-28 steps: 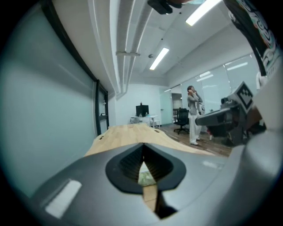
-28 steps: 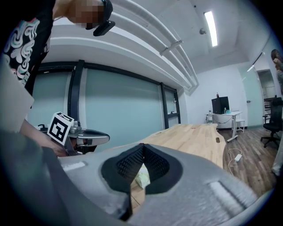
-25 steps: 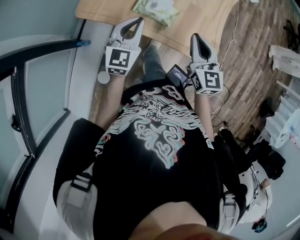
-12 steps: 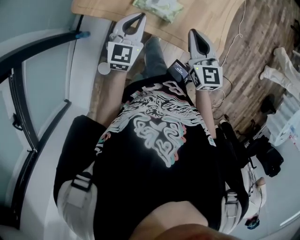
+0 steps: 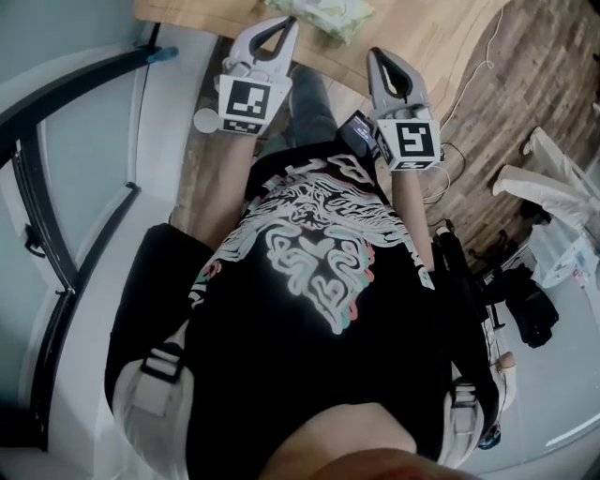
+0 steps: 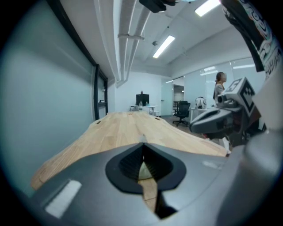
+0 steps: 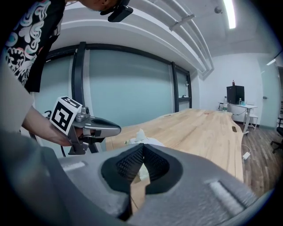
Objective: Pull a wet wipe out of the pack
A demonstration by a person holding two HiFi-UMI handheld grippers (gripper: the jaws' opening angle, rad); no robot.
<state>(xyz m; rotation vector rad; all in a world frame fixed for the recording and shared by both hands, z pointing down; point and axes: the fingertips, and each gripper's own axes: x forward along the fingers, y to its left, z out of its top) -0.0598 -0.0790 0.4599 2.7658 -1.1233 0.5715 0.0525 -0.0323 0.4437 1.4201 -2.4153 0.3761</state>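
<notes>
Left claw [image 5: 287,22] and right claw [image 5: 376,54] are both closed and empty, short of the wipe pack [image 5: 334,13] at the tabletop [image 5: 427,28] edge, which, unpinned, could lift with the wipe.

Wipe pack [image 5: 330,13]: on the desk [image 5: 422,37], near its front edge. My left claw [image 5: 284,22]: just left of it. My right claw [image 5: 377,54]: before it, rightward.
</notes>
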